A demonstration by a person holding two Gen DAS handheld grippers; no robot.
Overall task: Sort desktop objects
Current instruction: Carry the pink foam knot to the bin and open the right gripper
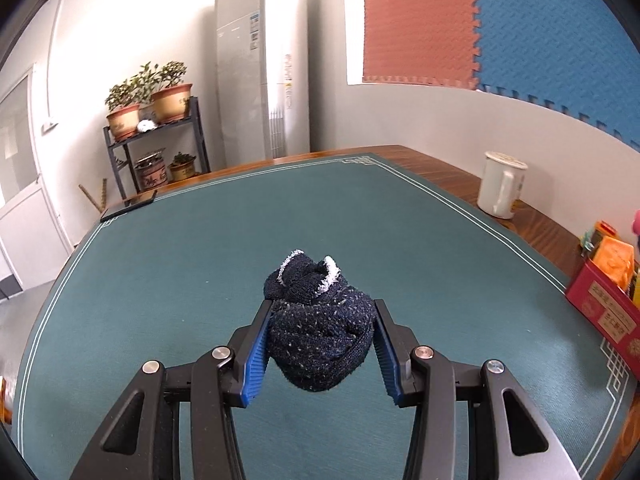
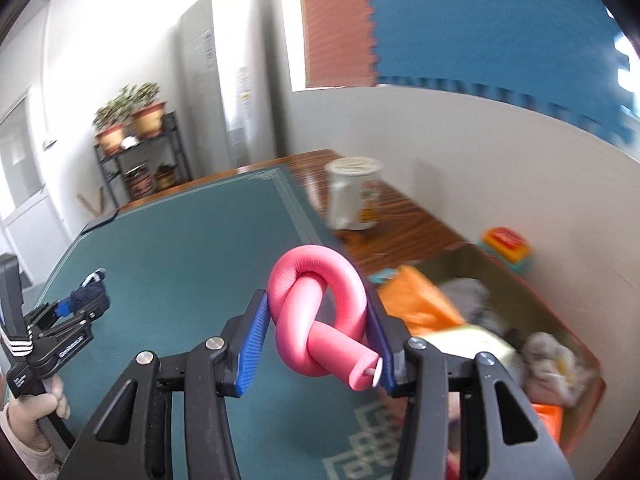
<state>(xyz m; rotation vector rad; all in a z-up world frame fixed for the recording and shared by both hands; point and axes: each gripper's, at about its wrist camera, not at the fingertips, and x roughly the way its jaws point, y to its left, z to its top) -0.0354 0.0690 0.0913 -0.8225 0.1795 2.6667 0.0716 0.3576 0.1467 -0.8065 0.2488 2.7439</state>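
Note:
My left gripper (image 1: 320,312) is shut on a rolled dark navy sock with a white cuff (image 1: 320,320) and holds it above the green desk mat (image 1: 180,260). The left gripper and sock also show in the right wrist view (image 2: 86,294) at the far left. My right gripper (image 2: 318,312) is shut on a knotted pink foam tube (image 2: 320,312), held above the mat's right edge, just left of a red storage box (image 2: 576,344) that holds orange packets and grey cloth.
A white lidded mug (image 1: 500,186) stands on the wooden table at the back right. The red box (image 1: 600,308) with orange packets sits at the right edge. A dark phone (image 1: 128,206) lies at the mat's far left corner. A colourful toy (image 2: 506,246) lies beyond the box.

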